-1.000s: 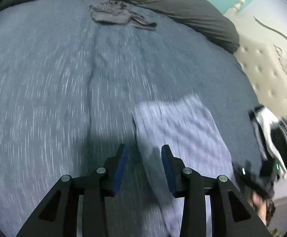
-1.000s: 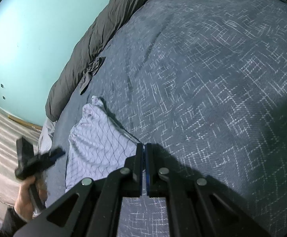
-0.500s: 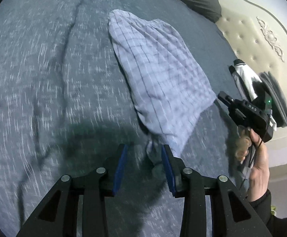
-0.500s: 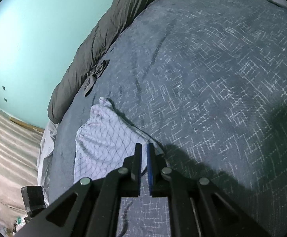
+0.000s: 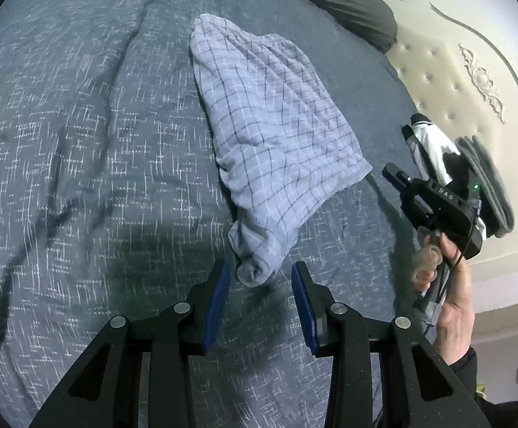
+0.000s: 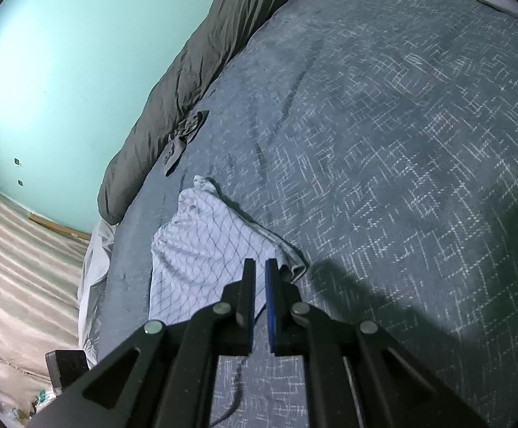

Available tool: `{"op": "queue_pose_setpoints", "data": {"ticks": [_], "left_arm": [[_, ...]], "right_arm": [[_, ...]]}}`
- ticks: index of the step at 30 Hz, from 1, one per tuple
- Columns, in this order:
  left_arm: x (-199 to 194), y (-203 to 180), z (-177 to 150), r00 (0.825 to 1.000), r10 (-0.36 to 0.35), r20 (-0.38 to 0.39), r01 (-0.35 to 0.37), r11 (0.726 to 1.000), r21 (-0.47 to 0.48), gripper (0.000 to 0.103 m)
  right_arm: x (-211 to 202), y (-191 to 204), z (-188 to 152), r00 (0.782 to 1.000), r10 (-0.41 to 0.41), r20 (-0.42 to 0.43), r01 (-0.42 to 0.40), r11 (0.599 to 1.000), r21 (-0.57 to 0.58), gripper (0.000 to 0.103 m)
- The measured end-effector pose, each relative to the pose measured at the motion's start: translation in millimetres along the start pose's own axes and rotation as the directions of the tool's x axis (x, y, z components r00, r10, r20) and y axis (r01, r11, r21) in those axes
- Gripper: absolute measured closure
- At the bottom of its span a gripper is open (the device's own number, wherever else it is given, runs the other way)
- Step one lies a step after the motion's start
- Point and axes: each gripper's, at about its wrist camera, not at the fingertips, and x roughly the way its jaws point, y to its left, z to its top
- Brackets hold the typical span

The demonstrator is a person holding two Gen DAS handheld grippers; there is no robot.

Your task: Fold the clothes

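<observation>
Left gripper: the left gripper (image 5: 260,278) sits at the bottom centre of its view, jaws spread wide and holding nothing; the bunched near corner of the shorts lies just ahead, between the blue pads (image 5: 216,299) but touching neither.
Right gripper: the right gripper (image 6: 260,274) sits at the bottom centre of its view, jaws nearly together with a thin gap, nothing pinched; its tips hang over the near edge of the shorts. Contact cannot be told.
Shorts: the checked pale blue shorts (image 5: 273,121) lie crumpled on the bedspread, running from the upper centre of the left view down to the gripper; in the right view they (image 6: 205,249) lie left of centre.
Bedspread: the dark blue bedspread (image 5: 80,142) with white flecks fills most of both views.
Duvet: a grey duvet (image 6: 187,60) is rolled along the far edge, upper left in the right view.
Dark garment: a dark garment (image 6: 184,135) lies beside the duvet.
Headboard: a cream tufted headboard (image 5: 455,71) stands at the upper right of the left view.
Folded pile: folded clothes (image 5: 473,167) rest at the right edge, behind the right gripper.
</observation>
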Motion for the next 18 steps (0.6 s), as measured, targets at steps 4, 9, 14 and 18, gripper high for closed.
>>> {"op": "queue_pose_setpoints", "data": {"ticks": [4, 9, 14, 18], "left_arm": [[15, -7, -2, 1.0, 0.03, 0.007, -0.03, 0.999, 0.016, 0.065], [21, -14, -1, 1.0, 0.026, 0.012, -0.026, 0.999, 0.044, 0.1], [4, -20, 0, 0.998, -0.05, 0.026, 0.048, 0.998, 0.049, 0.1], [-2, -14, 1, 0.987, -0.16, 0.005, 0.16, 0.987, -0.014, 0.1]], "right_arm": [[-4, -2, -1, 1.0, 0.001, 0.004, -0.001, 1.0, 0.004, 0.097], [-7, -4, -1, 1.0, -0.002, 0.008, 0.002, 1.0, 0.01, 0.097], [-6, -3, -2, 1.0, 0.0, 0.006, 0.0, 1.0, 0.007, 0.097], [-3, 0, -3, 1.0, 0.001, -0.001, -0.001, 1.0, 0.001, 0.097]]}}
